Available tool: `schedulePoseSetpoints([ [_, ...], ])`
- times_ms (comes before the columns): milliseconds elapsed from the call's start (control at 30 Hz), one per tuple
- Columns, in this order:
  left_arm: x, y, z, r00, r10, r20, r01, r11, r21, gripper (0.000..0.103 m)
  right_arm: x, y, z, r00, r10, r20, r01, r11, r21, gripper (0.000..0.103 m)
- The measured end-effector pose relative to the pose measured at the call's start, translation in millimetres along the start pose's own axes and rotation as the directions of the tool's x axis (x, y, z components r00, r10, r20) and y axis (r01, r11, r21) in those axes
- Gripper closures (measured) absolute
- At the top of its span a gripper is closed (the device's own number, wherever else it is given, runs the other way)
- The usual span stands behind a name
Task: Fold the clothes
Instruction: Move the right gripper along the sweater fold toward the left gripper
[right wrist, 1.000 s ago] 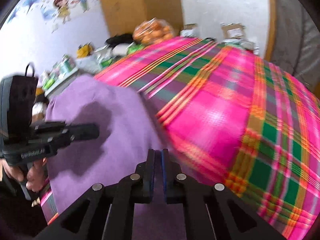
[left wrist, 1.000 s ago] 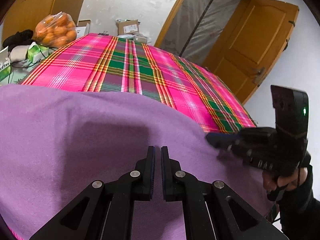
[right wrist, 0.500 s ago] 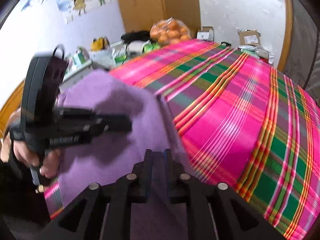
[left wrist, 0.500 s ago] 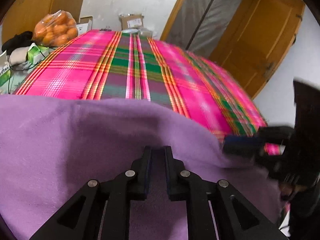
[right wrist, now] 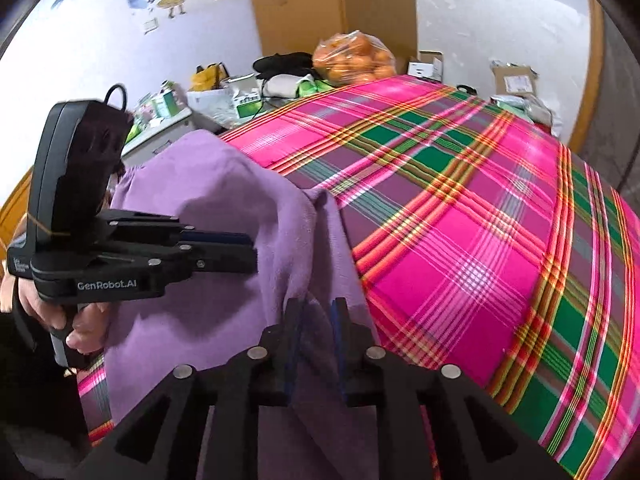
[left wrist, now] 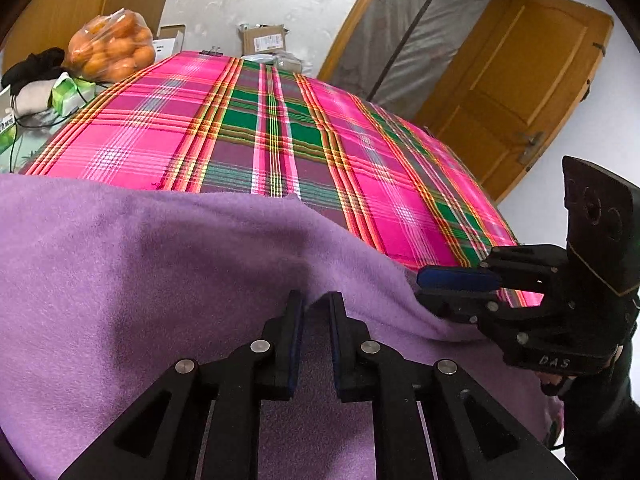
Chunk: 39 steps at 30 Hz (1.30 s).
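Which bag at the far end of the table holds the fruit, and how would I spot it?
Start from the table under the pink, green and yellow plaid cloth and follow it to the far corner by the tall wooden cabinet. There, in the clutter beside the table, sits the clear plastic bag of oranges. It is the only round orange heap, next to a black bundle and green-and-white cartons.

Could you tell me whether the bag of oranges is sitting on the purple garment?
No, the bag of oranges sits beyond the plaid cloth's far corner, well apart from the purple garment.

Right claw (right wrist: 314,308) opening, left claw (left wrist: 314,304) ajar
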State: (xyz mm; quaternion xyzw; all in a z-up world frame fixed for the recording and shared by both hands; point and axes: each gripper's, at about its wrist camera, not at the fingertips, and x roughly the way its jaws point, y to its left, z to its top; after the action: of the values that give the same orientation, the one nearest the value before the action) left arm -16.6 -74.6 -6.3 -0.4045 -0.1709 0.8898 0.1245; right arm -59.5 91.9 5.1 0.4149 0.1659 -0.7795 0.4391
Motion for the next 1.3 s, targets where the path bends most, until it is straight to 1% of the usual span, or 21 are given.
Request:
schedulePoseSetpoints([
  [133,-1.9,1.3,-0.9,1.000,-0.004,0.000,0.004,1.000,-0.003,0.091,10.6,-1.2,-0.2,0.999,-0.010,-0.038,0.010,1.000,-0.006,0.080],
  [267,0.3,1.3,0.6,1.000,-0.010,0.000,0.010,1.000,-0.008,0.091,10.7,1.6,-0.9,0.999,-0.008,-0.036,0.007,1.000,-0.026,0.080],
  [300,0.2,1.2,0.5,1.000,-0.011,0.000,0.011,1.000,-0.009,0.091,10.2,3.2,-1.7,0.999,-0.005,-0.035,0.004,0.999,-0.036,0.082],
  [333,-0.2,0.9,0.1,1.000,-0.010,0.000,0.010,1.000,-0.009,0.091,10.1,4.9,-1.8,0.999,-0.003,-0.035,0.002,0.999,-0.046,0.088],
  [367,-0.2,0.8,-0.2,1.000,-0.010,0.000,0.010,1.000,-0.009,0.091,9.9,7.3,-2.7,0.999,-0.003,-0.036,0.001,0.998,-0.056,0.099],
  [467,0.2,1.0,-0.4,1.000,-0.013,0.000,0.013,1.000,-0.012,0.091,6.3,8.0,-2.0,1.000,-0.024,-0.019,0.023,0.998,-0.054,0.100],
  [533,0.6,1.5,-0.4,1.000,-0.016,0.000,0.016,1.000,-0.015,0.091,-1.4,-3.6,0.8,0.999,-0.050,0.021,0.050,0.999,-0.006,0.100],
  [600,1.2,1.1,0.8,1.000,-0.015,0.000,0.015,1.000,-0.014,0.091,-9.1,-24.7,4.3,0.996,-0.066,0.054,0.061,0.994,0.092,0.100],
  [633,1.2,1.0,0.8,1.000,-0.014,0.000,0.014,1.000,-0.014,0.091,-8.7,-32.6,4.6,0.997,-0.062,0.051,0.055,0.990,0.129,0.103],
  [667,1.4,1.2,1.1,1.000,-0.014,0.000,0.014,1.000,-0.014,0.091,-6.3,-38.2,3.8,0.995,-0.095,0.034,0.089,0.985,0.151,0.103],
  [767,-0.1,1.4,0.5,1.000,-0.011,0.004,0.011,1.000,-0.011,0.091,0.5,-58.3,-6.0,0.990,-0.138,-0.023,0.139,0.958,0.250,0.103],
  [800,-1.6,1.2,-0.3,1.000,-0.006,0.007,0.006,1.000,-0.007,0.091,-5.3,-60.8,-8.9,0.991,-0.136,-0.005,0.132,0.952,0.277,0.102],
  [867,-5.5,1.2,-2.5,1.000,0.006,0.017,-0.006,1.000,-0.003,0.090,-18.4,-56.4,-9.3,0.992,-0.116,0.044,0.099,0.956,0.277,0.101],
  [933,-9.1,2.3,-3.8,1.000,0.015,0.027,-0.015,1.000,-0.003,0.090,-30.5,-41.7,-5.4,0.993,-0.077,0.089,0.054,0.969,0.241,0.101],
  [1000,-11.6,5.6,-3.1,0.999,0.030,0.036,-0.030,0.999,-0.013,0.090,-30.5,-26.7,-0.3,0.994,-0.044,0.095,0.024,0.980,0.199,0.099],
  [1133,-16.3,11.9,-4.1,0.997,0.062,0.045,-0.061,0.998,-0.026,0.090,-14.5,-2.4,8.2,0.998,0.008,0.066,-0.017,0.989,0.145,0.096],
  [1167,-17.9,13.5,-5.3,0.997,0.067,0.044,-0.066,0.997,-0.026,0.090,-6.1,-0.1,9.7,0.999,0.009,0.047,-0.016,0.990,0.139,0.096],
  [1200,-18.6,14.5,-6.3,0.997,0.071,0.041,-0.070,0.997,-0.025,0.090,2.3,-4.2,10.6,1.000,-0.014,0.017,0.012,0.990,0.143,0.096],
  [1233,-19.3,16.2,-7.4,0.996,0.075,0.037,-0.074,0.997,-0.025,0.090,9.7,-9.2,11.3,0.999,-0.032,-0.008,0.032,0.988,0.152,0.099],
  [1267,-20.8,17.4,-7.7,0.996,0.077,0.037,-0.076,0.997,-0.024,0.090,9.1,-20.2,10.7,1.000,-0.006,0.005,0.005,0.980,0.201,0.102],
  [1300,-22.3,18.5,-8.2,0.996,0.079,0.037,-0.078,0.997,-0.024,0.090,7.7,-30.7,10.0,1.000,0.012,0.018,-0.016,0.969,0.245,0.102],
])
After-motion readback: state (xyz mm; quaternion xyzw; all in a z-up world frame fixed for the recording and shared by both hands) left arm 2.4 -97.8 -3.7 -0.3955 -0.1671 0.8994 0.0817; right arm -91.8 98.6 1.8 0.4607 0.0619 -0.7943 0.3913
